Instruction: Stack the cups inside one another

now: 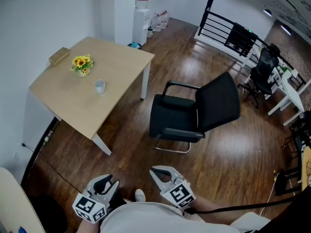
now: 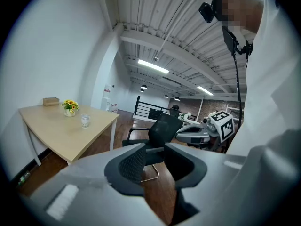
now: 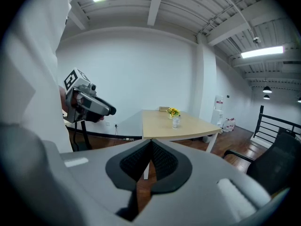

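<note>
Head view: your left gripper [image 1: 110, 179] and right gripper [image 1: 155, 171] sit low in frame, close to your body, over the dark wood floor and well apart from the light wooden counter [image 1: 68, 106]. The clear glass cup [image 1: 99, 87] stands upright on that counter, near its middle - too small to tell whether it's one cup or several nested. Just beyond it is a small pot of yellow sunflowers [image 1: 81, 65], and a small wooden block [image 1: 59, 56] lies by the far corner. A black mesh office chair [image 1: 194, 115] stands on the floor between you and the counter's right side.

Left gripper view: the left gripper [image 2: 155, 158] has its jaws apart with nothing held - only the chair [image 2: 162, 126] shows far off through the gap. The cup [image 2: 85, 121] is on the counter [image 2: 51, 131] at left, beside the sunflowers [image 2: 70, 107]. Your right gripper [image 2: 182, 136] shows at right.

Right gripper view: the right gripper [image 3: 150, 145] has its pads pressed together, empty. The cup [image 3: 176, 122] stands on the counter [image 3: 160, 128] straight ahead, well away, in front of the sunflowers [image 3: 173, 112]. The left gripper [image 3: 111, 111] is at left.
</note>
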